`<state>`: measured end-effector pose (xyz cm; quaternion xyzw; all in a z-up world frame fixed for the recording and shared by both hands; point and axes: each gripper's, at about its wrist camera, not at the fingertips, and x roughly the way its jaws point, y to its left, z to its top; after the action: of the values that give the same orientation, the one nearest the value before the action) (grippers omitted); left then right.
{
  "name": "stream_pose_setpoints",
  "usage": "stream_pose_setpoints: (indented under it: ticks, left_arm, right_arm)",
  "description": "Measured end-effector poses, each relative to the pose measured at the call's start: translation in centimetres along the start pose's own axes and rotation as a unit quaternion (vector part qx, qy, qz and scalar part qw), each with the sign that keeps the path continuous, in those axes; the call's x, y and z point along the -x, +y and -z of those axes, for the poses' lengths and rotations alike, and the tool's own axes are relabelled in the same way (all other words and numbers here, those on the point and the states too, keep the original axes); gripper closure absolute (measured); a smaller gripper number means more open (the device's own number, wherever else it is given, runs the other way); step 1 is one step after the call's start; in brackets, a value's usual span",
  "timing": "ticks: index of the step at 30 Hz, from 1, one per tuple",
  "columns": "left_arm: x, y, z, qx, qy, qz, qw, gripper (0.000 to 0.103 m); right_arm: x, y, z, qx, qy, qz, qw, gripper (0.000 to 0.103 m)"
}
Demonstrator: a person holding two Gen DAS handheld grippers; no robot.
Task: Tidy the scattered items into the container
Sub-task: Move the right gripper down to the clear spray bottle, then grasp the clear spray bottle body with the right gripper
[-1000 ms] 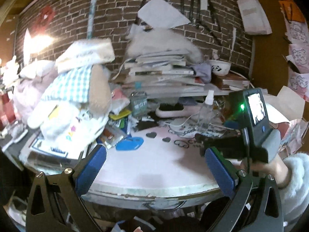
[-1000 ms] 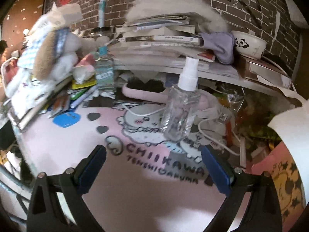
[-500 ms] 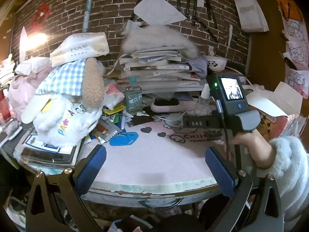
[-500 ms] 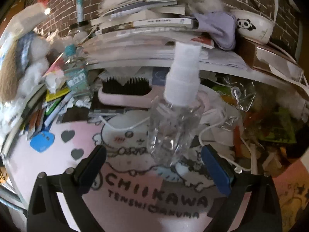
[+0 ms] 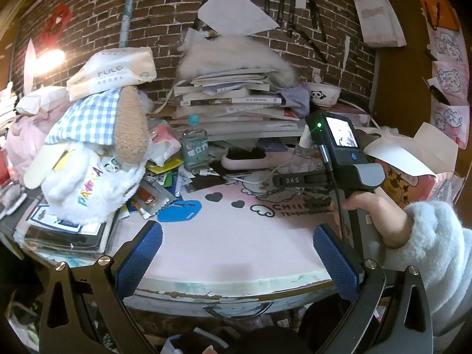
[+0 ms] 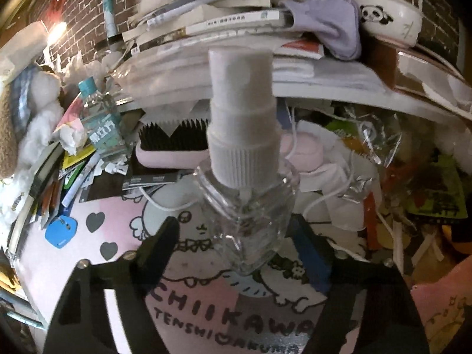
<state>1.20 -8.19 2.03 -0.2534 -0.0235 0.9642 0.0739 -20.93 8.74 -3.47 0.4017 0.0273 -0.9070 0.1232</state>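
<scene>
A clear spray bottle with a white pump top stands upright on the pink Chiikawa mat. My right gripper has its two fingers close on either side of the bottle's body; whether the pads touch the bottle I cannot tell. In the left wrist view the right gripper's body hides most of the bottle. My left gripper is open and empty above the mat's near edge.
A pink hairbrush, a small teal-capped bottle, a blue tag, white cables and wrappers lie behind the bottle. A plush dog and a book stack crowd the back. A panda bowl sits at right.
My right gripper has moved forward to the spray bottle and its fingers have narrowed around it. My left gripper has stayed open and nearly still.
</scene>
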Motion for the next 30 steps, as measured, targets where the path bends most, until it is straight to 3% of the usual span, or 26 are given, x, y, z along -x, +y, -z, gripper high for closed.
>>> stream_pose_setpoints:
  ticks: [9,20,26,30]
  left_arm:
    - [-1.0,-0.7,0.2,-0.005,0.013,0.008,0.9999,0.001]
    - [-1.3,-0.8,0.1,-0.007,0.017,0.011,0.9998,0.001]
    - [-1.3,-0.8,0.0,-0.008,0.019,0.012,0.9997,0.001]
    - [-1.2,-0.6,0.2,-0.008,0.023,0.007,0.9997,0.001]
  right_arm:
    - [-0.5,-0.6,-0.3,0.002,0.005,-0.005,1.000,0.056]
    - [-0.1,-0.9,0.1,0.000,0.002,-0.028,1.000,0.057]
    - [1.2,0.8,0.4,0.037,-0.020,-0.020,0.999,0.057]
    - [2.4,2.0,0.4,0.046,-0.026,-0.038,0.998,0.057]
